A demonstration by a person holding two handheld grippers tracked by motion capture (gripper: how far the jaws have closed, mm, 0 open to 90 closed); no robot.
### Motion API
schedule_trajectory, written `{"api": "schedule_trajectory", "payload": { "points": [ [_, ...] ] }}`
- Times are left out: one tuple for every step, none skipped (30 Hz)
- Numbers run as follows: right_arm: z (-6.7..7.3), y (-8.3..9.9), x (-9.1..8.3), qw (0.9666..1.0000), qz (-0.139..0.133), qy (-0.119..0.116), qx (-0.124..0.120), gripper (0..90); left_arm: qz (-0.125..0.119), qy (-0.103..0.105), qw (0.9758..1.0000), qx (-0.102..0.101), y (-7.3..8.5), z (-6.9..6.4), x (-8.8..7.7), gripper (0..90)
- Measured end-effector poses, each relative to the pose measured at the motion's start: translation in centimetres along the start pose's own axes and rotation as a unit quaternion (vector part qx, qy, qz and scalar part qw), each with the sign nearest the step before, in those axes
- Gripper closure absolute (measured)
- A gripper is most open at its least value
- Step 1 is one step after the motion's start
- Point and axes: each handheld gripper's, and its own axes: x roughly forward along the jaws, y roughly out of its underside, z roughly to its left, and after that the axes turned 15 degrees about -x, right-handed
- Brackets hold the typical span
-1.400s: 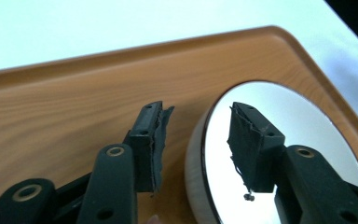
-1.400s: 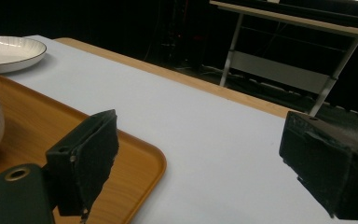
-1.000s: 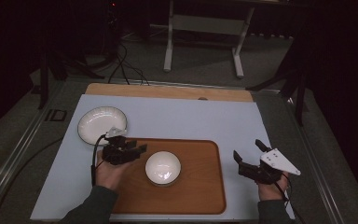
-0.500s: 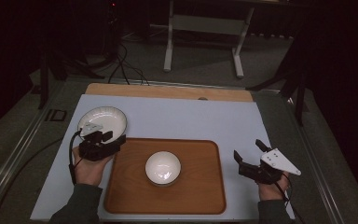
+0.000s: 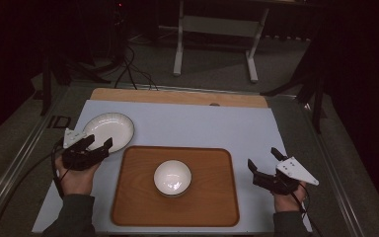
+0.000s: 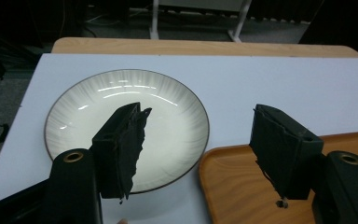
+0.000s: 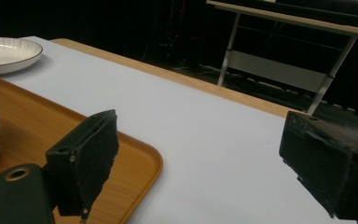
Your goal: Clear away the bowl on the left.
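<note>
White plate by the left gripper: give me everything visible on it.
The white plate is round and shallow, glossy like glazed ceramic, with fine radial ribbing and a thin dark rim. It lies flat and empty on the pale blue mat, just off the wooden tray's far left corner, apart from it. The left gripper hovers at its near edge, jaws open after just widening, nothing between them. Contact with the rim cannot be judged.

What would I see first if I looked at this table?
A shiny white bowl sits in the middle of a wooden tray. A white plate with a dark rim lies on the pale mat just off the tray's far left corner. The left gripper, jaws open and empty, reaches over the plate's near edge; the right gripper hovers open beside the tray.
</note>
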Motion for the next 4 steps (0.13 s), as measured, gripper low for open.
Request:
{"api": "schedule_trajectory", "payload": {
  "points": [
    [-0.01,0.01,0.00,1.0000,0.000,0.000,0.000,11.2,-0.002,0.002,1.0000,-0.001,-0.02,0.23,-0.09,35.2],
    [-0.01,0.01,0.00,1.0000,0.000,0.000,0.001,11.2,-0.004,0.005,1.0000,-0.002,-0.04,0.45,-0.16,35.2],
    [-0.02,0.02,0.01,1.0000,0.001,0.000,0.001,11.2,-0.004,0.009,0.9999,-0.003,-0.07,0.68,-0.25,35.2],
    [-0.03,0.04,0.02,1.0000,0.001,0.000,0.002,11.2,-0.005,0.015,0.9999,-0.006,-0.08,0.91,-0.32,35.3]
  ]
}}
